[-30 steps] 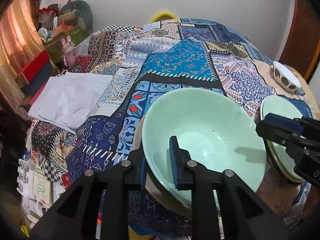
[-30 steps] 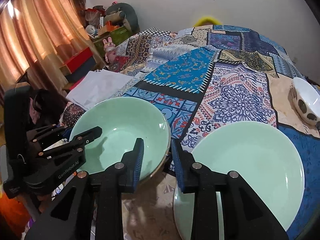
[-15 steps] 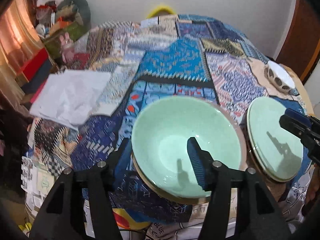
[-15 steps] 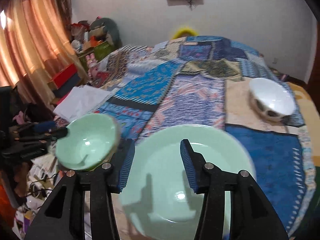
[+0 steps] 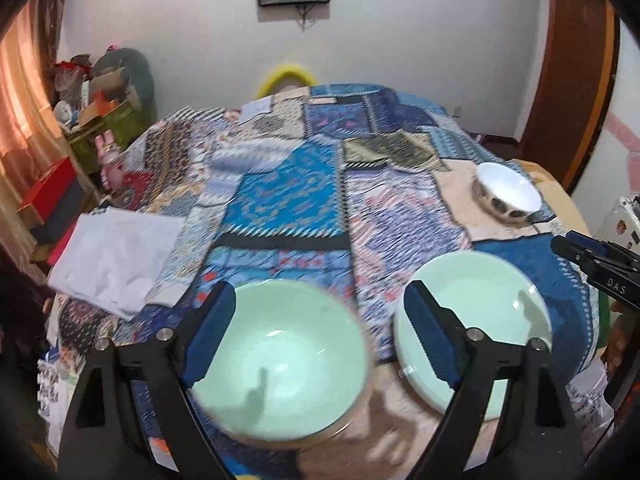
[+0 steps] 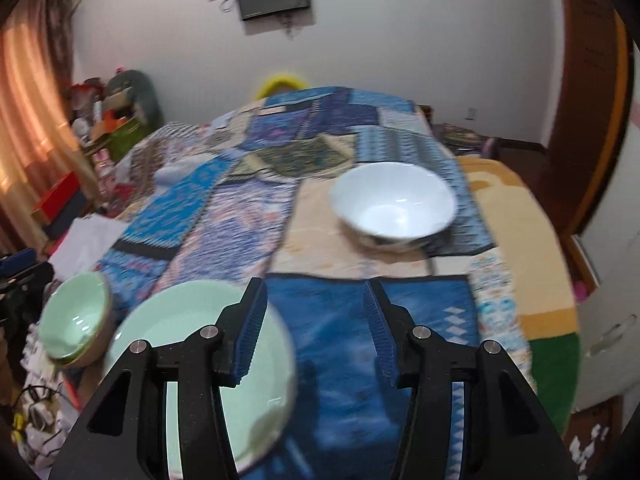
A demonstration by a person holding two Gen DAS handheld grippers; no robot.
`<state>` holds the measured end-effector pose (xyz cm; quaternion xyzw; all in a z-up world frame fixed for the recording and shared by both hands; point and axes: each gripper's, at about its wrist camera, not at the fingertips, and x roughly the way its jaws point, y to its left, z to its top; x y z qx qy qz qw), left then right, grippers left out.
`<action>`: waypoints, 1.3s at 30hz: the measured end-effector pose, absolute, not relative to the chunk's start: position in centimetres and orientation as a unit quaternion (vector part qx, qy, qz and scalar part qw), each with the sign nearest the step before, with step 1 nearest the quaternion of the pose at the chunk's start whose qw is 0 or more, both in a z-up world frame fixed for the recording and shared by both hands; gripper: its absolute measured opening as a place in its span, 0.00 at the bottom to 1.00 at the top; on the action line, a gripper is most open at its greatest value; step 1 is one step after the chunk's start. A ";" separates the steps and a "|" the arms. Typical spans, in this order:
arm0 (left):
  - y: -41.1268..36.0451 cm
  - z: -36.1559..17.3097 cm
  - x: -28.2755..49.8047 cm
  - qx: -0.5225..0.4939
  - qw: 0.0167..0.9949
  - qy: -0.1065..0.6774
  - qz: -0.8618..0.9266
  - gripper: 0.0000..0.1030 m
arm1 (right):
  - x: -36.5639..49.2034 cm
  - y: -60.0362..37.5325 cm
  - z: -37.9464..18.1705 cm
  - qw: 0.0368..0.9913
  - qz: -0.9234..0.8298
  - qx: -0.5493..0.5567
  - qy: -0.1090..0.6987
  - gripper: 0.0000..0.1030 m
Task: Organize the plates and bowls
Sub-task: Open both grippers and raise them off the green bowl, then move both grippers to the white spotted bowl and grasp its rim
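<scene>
A mint green bowl (image 5: 280, 364) rests on the patchwork bedspread (image 5: 288, 200) at its near edge. My left gripper (image 5: 320, 328) is open above it, the bowl showing between the spread fingers. A mint green plate (image 5: 480, 320) lies to the bowl's right. A white bowl with dark spots (image 5: 508, 192) sits further back right. In the right wrist view my right gripper (image 6: 314, 324) is open and empty over blue cloth, with the plate (image 6: 192, 344) to its left, the green bowl (image 6: 76, 320) far left, and the white bowl (image 6: 394, 204) ahead.
A white folded cloth (image 5: 116, 256) lies at the bed's left edge. Boxes and toys (image 5: 100, 112) are piled by the curtain at left. A wooden door frame (image 5: 568, 80) stands at right. My right gripper (image 5: 592, 256) shows at the left wrist view's right edge.
My left gripper let go of the green bowl's rim, opened wide and pulled back. My right gripper opened and swung right, away from the bowl and plate, toward the white bowl.
</scene>
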<state>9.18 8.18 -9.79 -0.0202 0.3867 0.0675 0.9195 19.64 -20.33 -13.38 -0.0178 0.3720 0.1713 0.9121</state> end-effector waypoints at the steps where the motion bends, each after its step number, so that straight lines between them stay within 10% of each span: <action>1: 7.4 -9.8 9.9 -0.018 0.920 0.386 0.063 0.86 | 20.1 -20.9 -13.4 0.913 0.165 -0.017 0.374 0.50; 19: 0.1 -13.2 22.3 0.023 0.899 0.437 0.020 0.86 | 32.3 -27.0 -18.1 0.891 0.103 0.054 0.439 0.53; 39: -4.1 -17.0 28.3 0.055 0.879 0.474 -0.006 0.86 | 36.2 -25.3 -20.2 0.867 0.158 -0.013 0.473 0.19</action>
